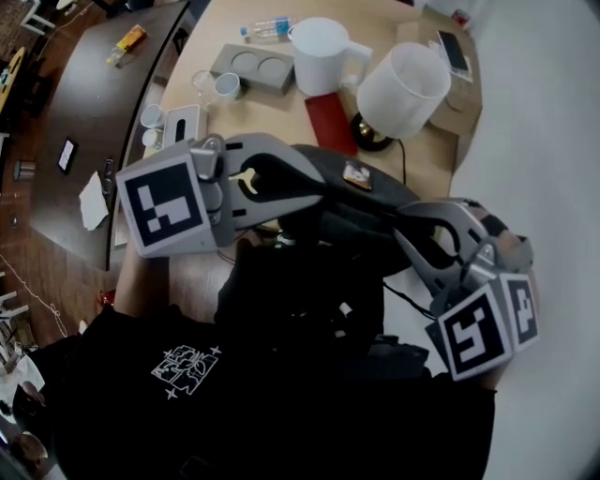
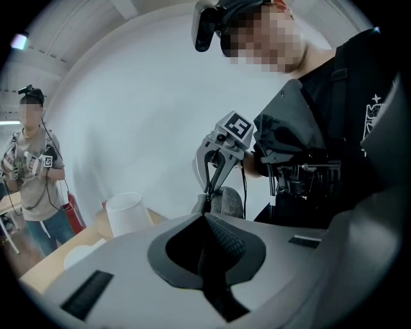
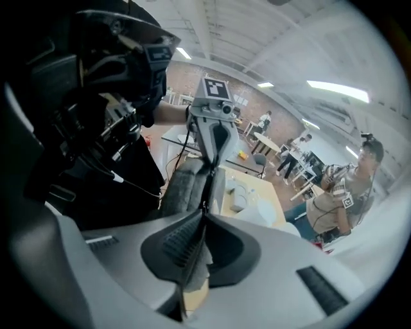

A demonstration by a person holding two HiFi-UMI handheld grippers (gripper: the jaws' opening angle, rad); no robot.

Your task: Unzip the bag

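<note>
A dark grey felt bag (image 1: 361, 220) hangs between my two grippers, in front of the person's chest and above the table's near edge. My left gripper (image 1: 322, 192) comes in from the left and is shut on the bag's edge; dark fabric (image 2: 215, 247) runs between its pads. My right gripper (image 1: 400, 225) comes in from the lower right. A grey strip of the bag (image 3: 192, 263) sits between its nearly closed jaws. In the left gripper view, the right gripper (image 2: 207, 198) pinches the felt bag (image 2: 230, 202). In the right gripper view, the left gripper (image 3: 210, 168) grips the bag (image 3: 183, 186) on its far side.
On the wooden table (image 1: 197, 281) behind the bag stand a white pitcher (image 1: 323, 56), a white lamp shade (image 1: 403, 89), a red notebook (image 1: 330, 122), a grey cup tray (image 1: 251, 67) and a water bottle (image 1: 267, 28). A dark table (image 1: 94, 103) lies to the left. Other people stand in the room.
</note>
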